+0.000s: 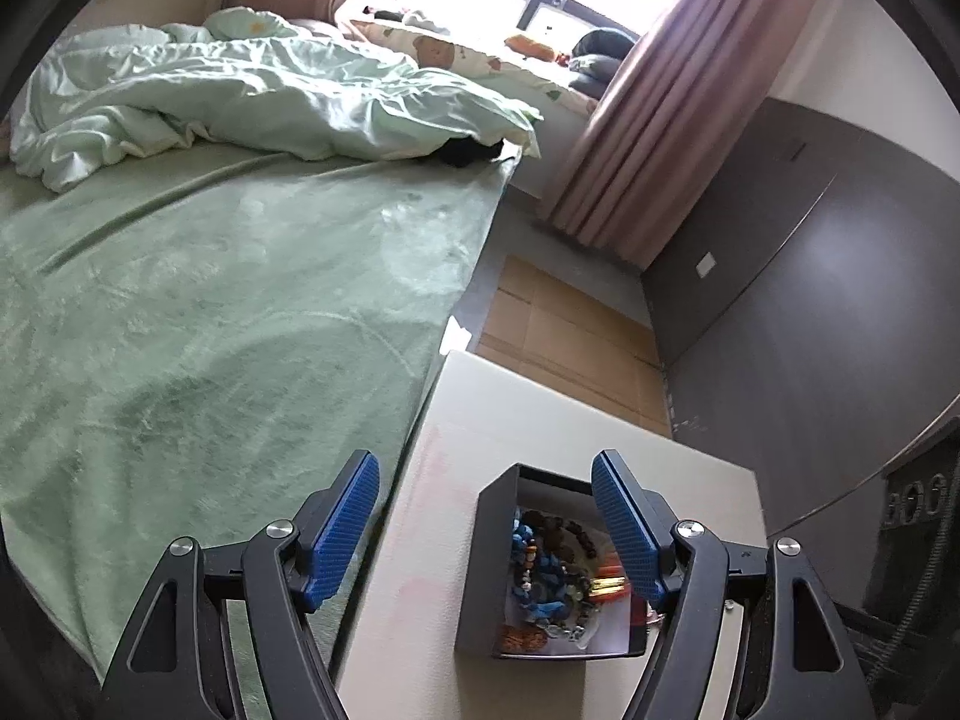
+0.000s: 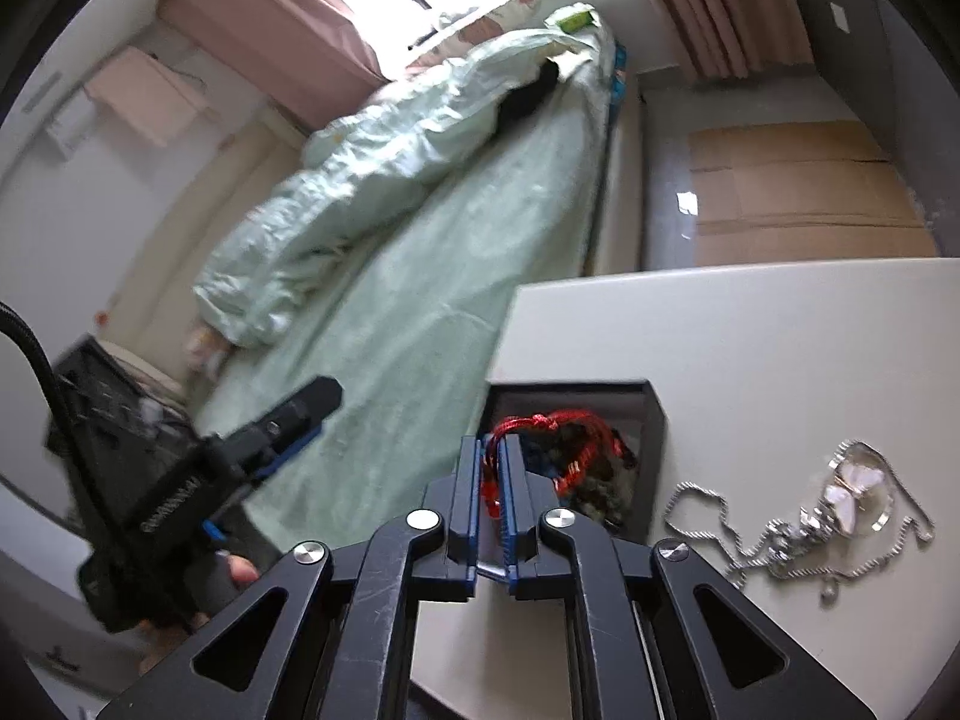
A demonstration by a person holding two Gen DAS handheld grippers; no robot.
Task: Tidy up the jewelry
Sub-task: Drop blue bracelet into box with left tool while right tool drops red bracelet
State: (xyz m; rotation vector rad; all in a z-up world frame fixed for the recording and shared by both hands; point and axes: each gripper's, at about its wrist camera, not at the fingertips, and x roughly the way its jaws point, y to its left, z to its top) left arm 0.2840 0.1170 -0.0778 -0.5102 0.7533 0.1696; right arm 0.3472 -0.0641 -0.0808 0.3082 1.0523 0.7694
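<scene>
A black jewelry box [image 1: 474, 564] stands open on a white table [image 1: 432, 516], filled with several beaded bracelets [image 1: 543, 564]. My left gripper [image 1: 486, 474] is open and empty, hovering above the box's left side. In the right wrist view my right gripper [image 2: 493, 450] is shut on a red braided cord bracelet [image 2: 576, 444], holding it over the box [image 2: 657, 438]. A silver chain necklace [image 2: 720, 516] with white butterfly pendants [image 2: 852, 492] lies on the table to the right of the box. The left gripper also shows in the right wrist view [image 2: 288, 426], over the bed.
A bed with a green blanket [image 1: 210, 330] and a crumpled duvet [image 1: 240, 90] runs along the table's left side. Cardboard sheets [image 1: 564, 336] lie on the floor beyond the table. A dark wall panel [image 1: 810, 300] and pink curtain [image 1: 654, 120] stand to the right.
</scene>
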